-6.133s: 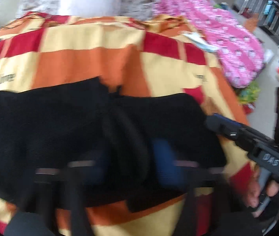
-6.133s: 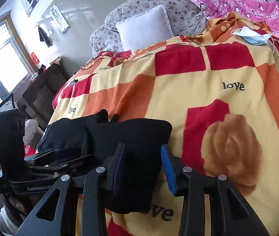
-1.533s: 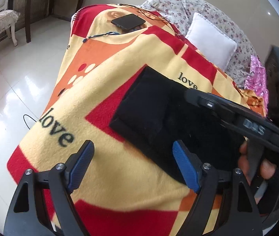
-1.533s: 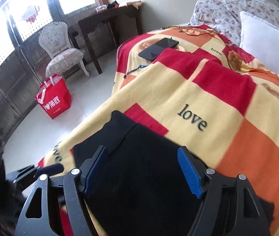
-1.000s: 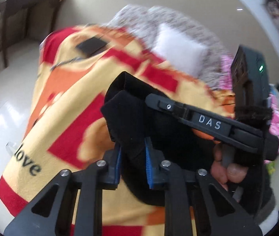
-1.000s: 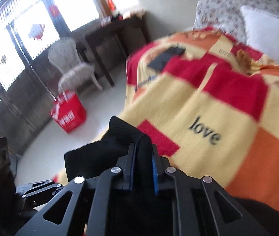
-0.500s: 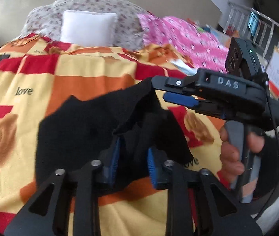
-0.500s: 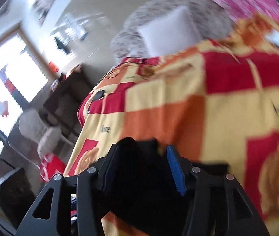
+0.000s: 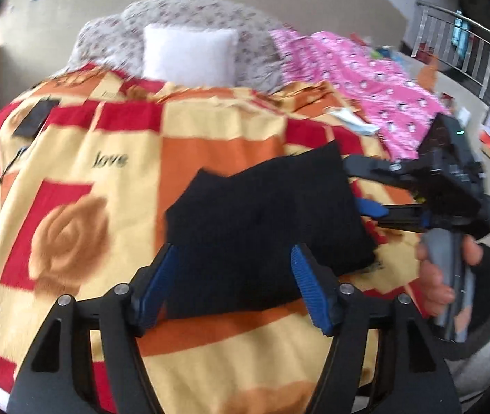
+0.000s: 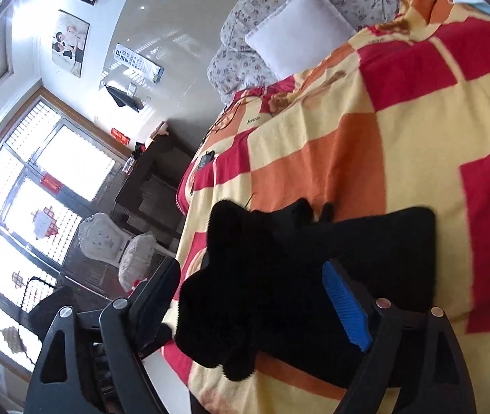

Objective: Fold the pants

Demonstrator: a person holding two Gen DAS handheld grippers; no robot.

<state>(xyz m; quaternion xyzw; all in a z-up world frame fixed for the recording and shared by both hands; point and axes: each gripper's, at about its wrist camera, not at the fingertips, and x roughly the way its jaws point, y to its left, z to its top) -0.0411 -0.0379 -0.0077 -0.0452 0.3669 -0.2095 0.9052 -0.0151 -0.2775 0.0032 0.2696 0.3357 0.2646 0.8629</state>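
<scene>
Black pants (image 9: 262,220) lie folded on the checked blanket (image 9: 210,145) of the bed.

The left gripper (image 9: 231,283) has its jaws spread wide and holds nothing; its blue pads (image 9: 309,291) stand at the near edge of the pants. The right gripper (image 10: 262,296) also has its jaws wide apart, one on each side of the cloth; I cannot tell if they touch it. A white pillow (image 9: 189,55) lies behind.

L wrist cam low at bed foot, facing pillow (image 9: 189,53), R wrist cam rolled sideways, close, both share black pants (image 9: 262,220) on blanket (image 9: 124,145).
</scene>
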